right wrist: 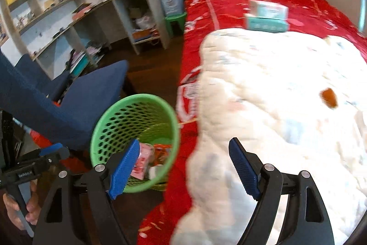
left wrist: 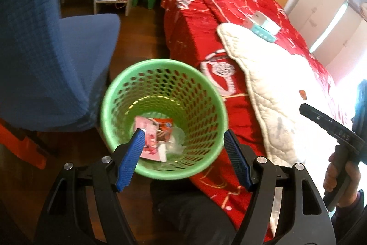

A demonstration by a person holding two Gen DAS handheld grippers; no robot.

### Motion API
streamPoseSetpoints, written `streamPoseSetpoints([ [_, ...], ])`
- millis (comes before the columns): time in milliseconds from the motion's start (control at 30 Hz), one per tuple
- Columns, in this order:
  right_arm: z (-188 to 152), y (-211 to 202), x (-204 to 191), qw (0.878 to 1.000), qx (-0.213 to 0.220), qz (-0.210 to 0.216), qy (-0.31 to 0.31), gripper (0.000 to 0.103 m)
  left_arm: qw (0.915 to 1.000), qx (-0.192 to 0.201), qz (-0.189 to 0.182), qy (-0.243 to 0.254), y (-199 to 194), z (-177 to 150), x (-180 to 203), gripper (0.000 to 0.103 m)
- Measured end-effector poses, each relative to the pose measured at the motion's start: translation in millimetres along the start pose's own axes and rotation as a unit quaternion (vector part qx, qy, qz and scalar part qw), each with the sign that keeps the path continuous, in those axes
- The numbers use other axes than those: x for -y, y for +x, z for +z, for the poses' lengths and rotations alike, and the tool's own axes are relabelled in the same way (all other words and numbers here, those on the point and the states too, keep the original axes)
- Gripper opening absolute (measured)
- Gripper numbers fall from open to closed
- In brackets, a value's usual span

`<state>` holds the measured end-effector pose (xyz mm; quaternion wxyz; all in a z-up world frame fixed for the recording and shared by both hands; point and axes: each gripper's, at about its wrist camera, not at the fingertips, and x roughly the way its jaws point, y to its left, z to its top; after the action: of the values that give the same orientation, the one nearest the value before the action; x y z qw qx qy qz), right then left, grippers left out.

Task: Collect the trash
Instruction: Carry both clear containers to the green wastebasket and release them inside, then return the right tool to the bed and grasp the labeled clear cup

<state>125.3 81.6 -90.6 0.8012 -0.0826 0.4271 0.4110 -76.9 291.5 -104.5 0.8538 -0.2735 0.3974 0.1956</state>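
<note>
We see green basket [left wrist: 164,118] on floor between blue chair [left wrist: 45,61] and bed with red cover [left wrist: 195,22]; pink and orange wrappers [left wrist: 152,134] lie at its bottom. Left gripper [left wrist: 183,137] above basket mouth, fingers spread, nothing between. Right gripper [right wrist: 184,150] over white quilt [right wrist: 275,95], fingers spread, empty. Small orange scrap [right wrist: 329,98] on quilt.

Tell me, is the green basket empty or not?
Not empty: the green basket holds a pink wrapper and other trash at its bottom.
</note>
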Motion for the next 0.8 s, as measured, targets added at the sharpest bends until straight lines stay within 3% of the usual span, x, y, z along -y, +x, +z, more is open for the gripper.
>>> streamPoseSetpoints([
  [333, -18, -53, 102, 0.994, 0.023, -0.089, 0.064, 0.077, 0.9982, -0.014, -0.029, 0.050, 14, 4, 63, 0.071],
  [600, -28, -89, 183, 0.979, 0.042, -0.158, 0.121, 0.077, 0.9945, -0.021, -0.050, 0.090, 26, 8, 116, 0.071],
  [800, -28, -101, 227, 0.968, 0.044, -0.184, 0.163, 0.077, 0.9921, -0.026, -0.060, 0.107, 33, 10, 144, 0.071],
])
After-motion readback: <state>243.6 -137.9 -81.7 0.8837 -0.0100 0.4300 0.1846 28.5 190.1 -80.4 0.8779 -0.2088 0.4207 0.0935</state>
